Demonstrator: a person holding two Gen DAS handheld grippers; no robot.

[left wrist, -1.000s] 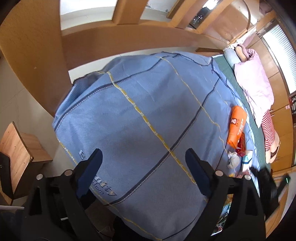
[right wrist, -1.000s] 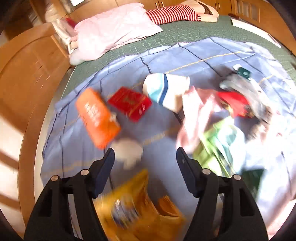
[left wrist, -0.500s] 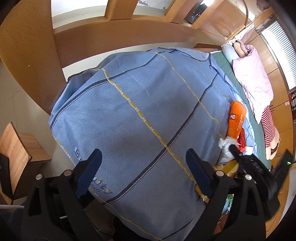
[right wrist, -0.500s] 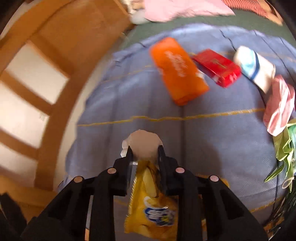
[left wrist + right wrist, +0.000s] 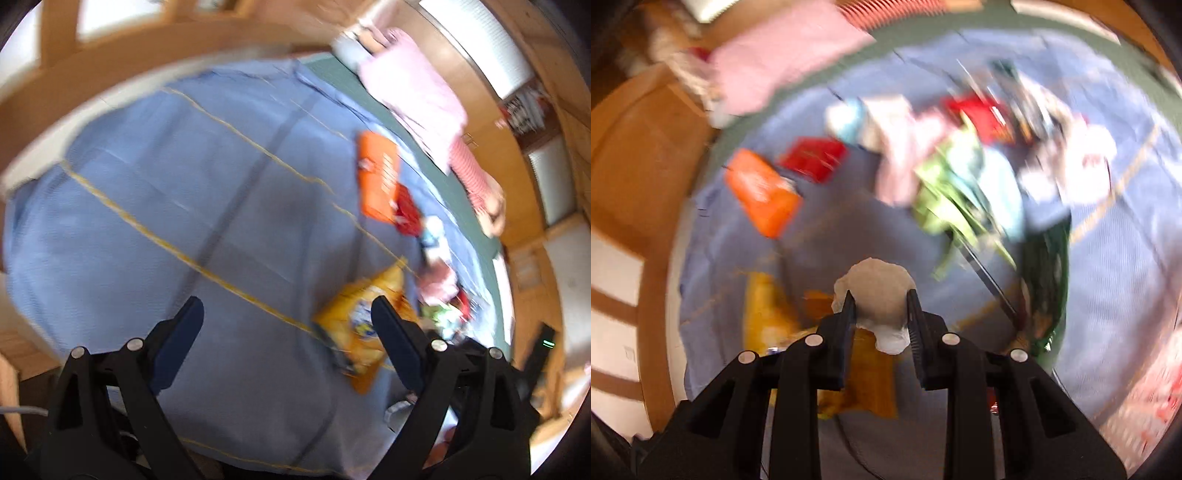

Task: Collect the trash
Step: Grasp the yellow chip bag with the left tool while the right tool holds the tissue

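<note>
The right tongs point(image 5: 880, 308) are clamped on a crumpled white wad point(image 5: 877, 295), having just closed within the last second; the wad sits between the two pads, bulging out above the tips and hanging a little below them. It looks pale, lumpy and soft, probably tissue or thin plastic, though the blur keeps its material uncertain. It is held above the blue bedspread point(image 5: 1108, 277), over a yellow snack bag point(image 5: 768, 317) that lies just below and to the left of the tongs.

The left tongs point(image 5: 286, 314) stand wide with nothing between them, over the bedspread; the same yellow snack bag point(image 5: 354, 321) lies just beside the right-hand finger, which covers part of it.

Farther up the bed lie an orange packet point(image 5: 762, 192), a red packet point(image 5: 812, 158) beside it, and a heap of mixed wrappers point(image 5: 967, 184) in green, pink, white and red. Both views are smeared by motion, so the pieces of the heap cannot be told apart. A pink cloth point(image 5: 783, 62) lies beyond, at the frame's edge.
</note>
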